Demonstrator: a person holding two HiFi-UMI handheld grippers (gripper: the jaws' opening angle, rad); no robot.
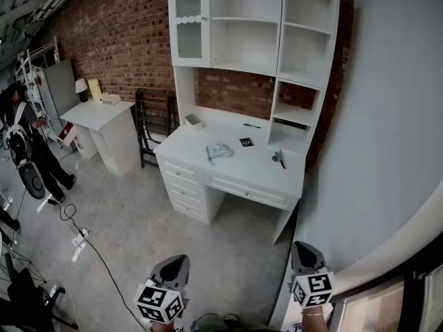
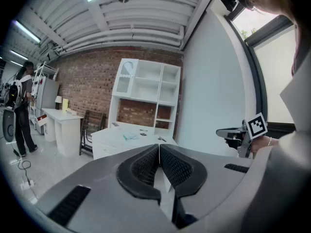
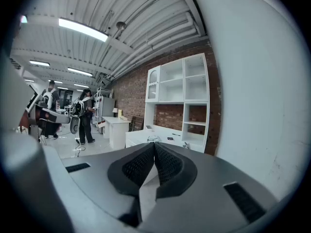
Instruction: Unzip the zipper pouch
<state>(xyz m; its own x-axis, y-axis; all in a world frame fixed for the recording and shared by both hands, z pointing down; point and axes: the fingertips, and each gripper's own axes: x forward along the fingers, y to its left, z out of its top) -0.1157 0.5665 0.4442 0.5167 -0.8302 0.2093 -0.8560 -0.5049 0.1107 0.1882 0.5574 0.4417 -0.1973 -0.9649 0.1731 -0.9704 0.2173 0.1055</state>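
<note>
The zipper pouch (image 1: pixel 219 151), pale blue and see-through, lies flat on the top of the white desk (image 1: pixel 263 171) across the room. It appears small in the left gripper view (image 2: pixel 129 137) and just above the jaws in the right gripper view (image 3: pixel 153 139). Both grippers are far from it, held low at the head view's bottom edge. My left gripper (image 1: pixel 176 263) is shut with nothing in it, its pads pressed together (image 2: pixel 159 148). My right gripper (image 1: pixel 305 249) is also shut and empty (image 3: pixel 154 145); it shows from the side in the left gripper view (image 2: pixel 229 132).
On the desk also lie a small black square (image 1: pixel 246 142), a dark tool (image 1: pixel 279 159), a pen (image 1: pixel 251 125) and a small tray (image 1: pixel 193 121). A white hutch (image 1: pixel 252 26) rises above it. A second white table (image 1: pixel 104 113), a dark rack (image 1: pixel 154 120), floor cables (image 1: pixel 83 234) and people (image 1: pixel 28 144) are at left.
</note>
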